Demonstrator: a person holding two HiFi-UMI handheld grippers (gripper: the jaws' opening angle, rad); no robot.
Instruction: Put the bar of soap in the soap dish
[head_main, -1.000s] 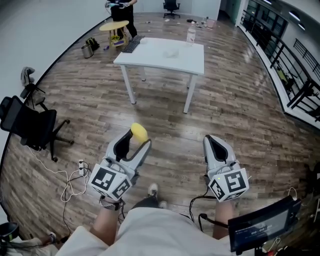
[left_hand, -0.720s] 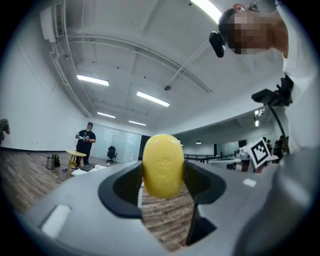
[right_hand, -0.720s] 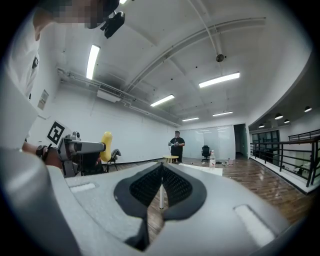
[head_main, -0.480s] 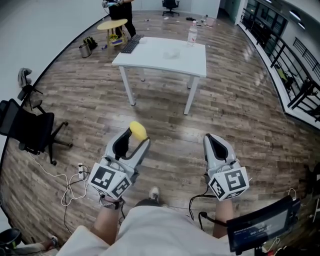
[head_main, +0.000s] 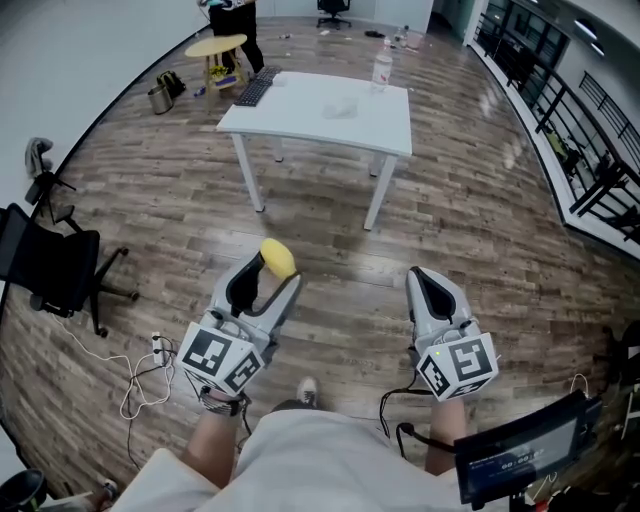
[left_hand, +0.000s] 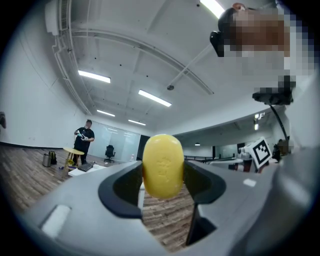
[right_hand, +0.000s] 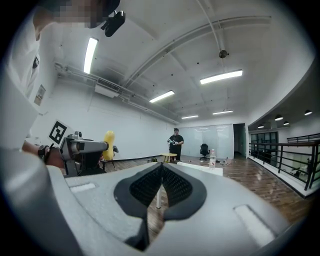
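Head view: left gripper (head_main: 281, 272) held low over the wooden floor (head_main: 480, 230), jaws closed on a yellow bar of soap (head_main: 277, 258) pinched at their tips; soap stands clear of the floor, well short of the white table (head_main: 385, 125) ahead. Right gripper (head_main: 418, 278) level with it on the other side, the two well apart, jaws pressed together, nothing in them. On the table: a keyboard (head_main: 256, 88) at its far left corner, a water bottle (head_main: 381, 68) at the far edge, and a small pale object (head_main: 343, 106) near the middle, too faint to identify. Black office chair (head_main: 50, 270) at the left edge, loose white cable (head_main: 140, 370) on the floor beside the left gripper, a dark screen (head_main: 520, 450) at lower right. A person (head_main: 232, 10) stands beyond the table by a round yellow stool (head_main: 216, 46). Left gripper view: the soap fills the gap between the two jaws, upright on its long axis, both pads touching its flanks; table and standing person small at far left. Right gripper view: the two ribbed pads meet along a single seam, no gap, grip empty; the left gripper with the yellow soap shows at the left, the table, bottle and standing person beyond the jaws
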